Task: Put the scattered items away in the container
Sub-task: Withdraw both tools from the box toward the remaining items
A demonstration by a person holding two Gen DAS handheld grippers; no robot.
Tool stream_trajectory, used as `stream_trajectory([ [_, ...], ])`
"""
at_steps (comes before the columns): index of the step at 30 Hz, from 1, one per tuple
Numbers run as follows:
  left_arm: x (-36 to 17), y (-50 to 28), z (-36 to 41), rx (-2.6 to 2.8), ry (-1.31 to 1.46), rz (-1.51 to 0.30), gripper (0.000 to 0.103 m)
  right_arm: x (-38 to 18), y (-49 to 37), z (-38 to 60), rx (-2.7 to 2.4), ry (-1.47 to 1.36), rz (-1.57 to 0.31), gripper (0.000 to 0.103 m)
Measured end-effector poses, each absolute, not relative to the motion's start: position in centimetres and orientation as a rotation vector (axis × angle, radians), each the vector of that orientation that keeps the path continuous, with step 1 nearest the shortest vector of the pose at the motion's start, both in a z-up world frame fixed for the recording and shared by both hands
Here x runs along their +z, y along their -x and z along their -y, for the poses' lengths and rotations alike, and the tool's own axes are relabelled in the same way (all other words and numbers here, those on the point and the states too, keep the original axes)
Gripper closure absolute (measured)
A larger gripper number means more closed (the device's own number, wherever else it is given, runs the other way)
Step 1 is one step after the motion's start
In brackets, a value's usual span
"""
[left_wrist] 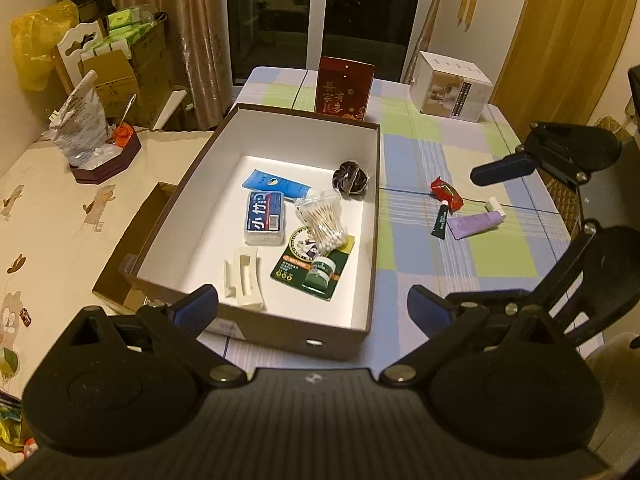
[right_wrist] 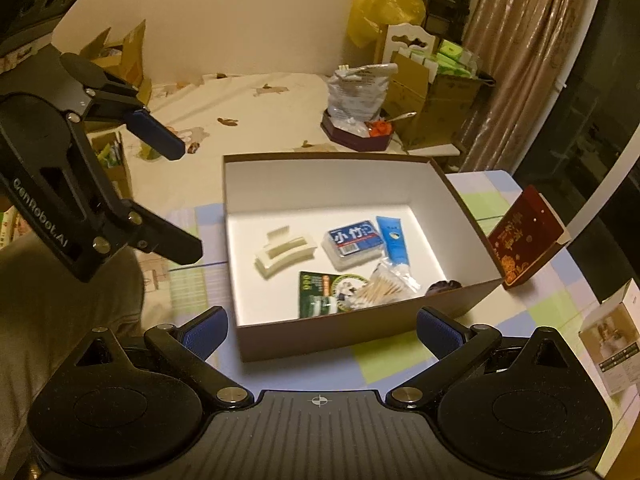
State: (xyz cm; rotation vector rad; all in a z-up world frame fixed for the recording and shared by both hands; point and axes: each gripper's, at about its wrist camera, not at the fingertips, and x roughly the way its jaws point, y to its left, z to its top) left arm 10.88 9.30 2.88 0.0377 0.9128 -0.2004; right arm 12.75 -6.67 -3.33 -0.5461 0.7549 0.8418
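Container (left_wrist: 256, 312): brown card box, white matte inside, sits mid-table on a checked cloth (left_wrist: 424, 264). It already holds a white plastic hair claw (left_wrist: 244, 280), a blue tissue pack (left_wrist: 265, 218), a blue tube (left_wrist: 276, 184), bagged cotton swabs (left_wrist: 322, 222), a green carded jar (left_wrist: 318, 274) and a dark round item (left_wrist: 350, 178), possibly a scrunchie.

Right of the box, on the cloth: red crinkled wrapper (left_wrist: 446, 192), small dark tube (left_wrist: 440, 220), lilac tube (left_wrist: 476, 222), clustered and touching.

Left gripper (left_wrist: 312, 308) and right gripper (right_wrist: 320, 330) both have fingers spread, empty.

Risks: slick tubes squirting from the pads; grabbing two at once; the wrapper collapsing; clipping the box's thin wall.
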Motion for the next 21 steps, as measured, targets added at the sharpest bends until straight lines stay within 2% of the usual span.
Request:
stream_trajectory([
  [21, 4.7, -5.4, -7.9, -0.225, -0.045, -0.868, 0.004, -1.6, -6.4, 8.4, 0.806, 0.524, -0.71, 0.0],
])
